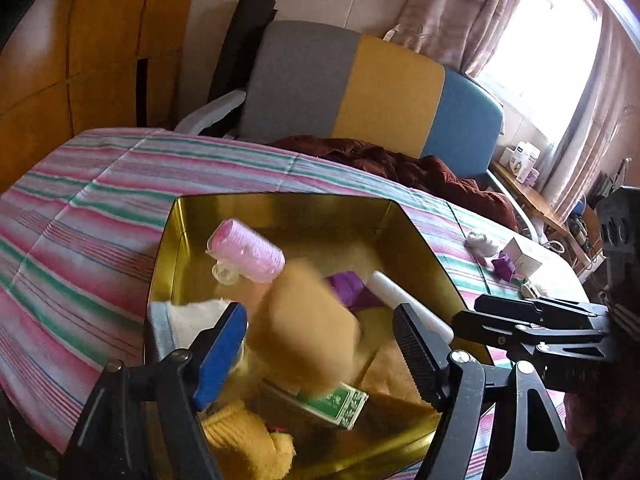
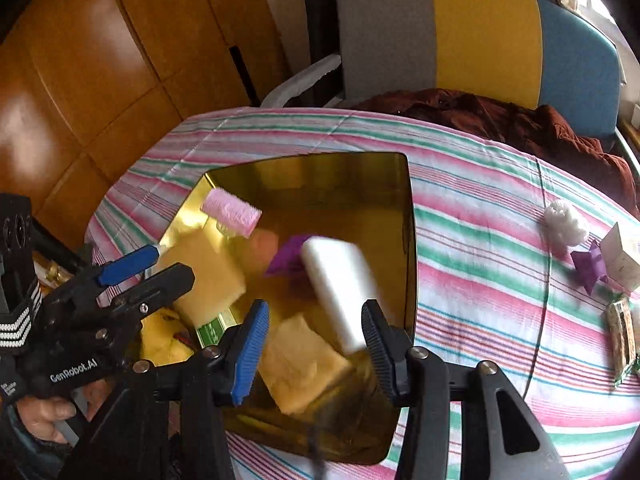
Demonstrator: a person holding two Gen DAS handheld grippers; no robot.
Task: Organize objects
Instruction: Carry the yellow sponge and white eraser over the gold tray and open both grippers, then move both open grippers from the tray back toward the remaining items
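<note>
Gold tin (image 2: 410,240) below both my tongs; left tongs (image 1: 320,344) part-open, tan sponge (image 1: 312,332) loose between; right tongs (image 2: 316,344) part-open, white block (image 2: 340,288) loose, long axis toward me. Leftovers (image 2: 592,268) lie right, nearer right tongs.

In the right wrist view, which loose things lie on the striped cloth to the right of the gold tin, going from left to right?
White fluffy ball → purple folded paper star → small white cardboard box, which touches the star. The patterned item below them overlaps in order, so I omit it.
</note>
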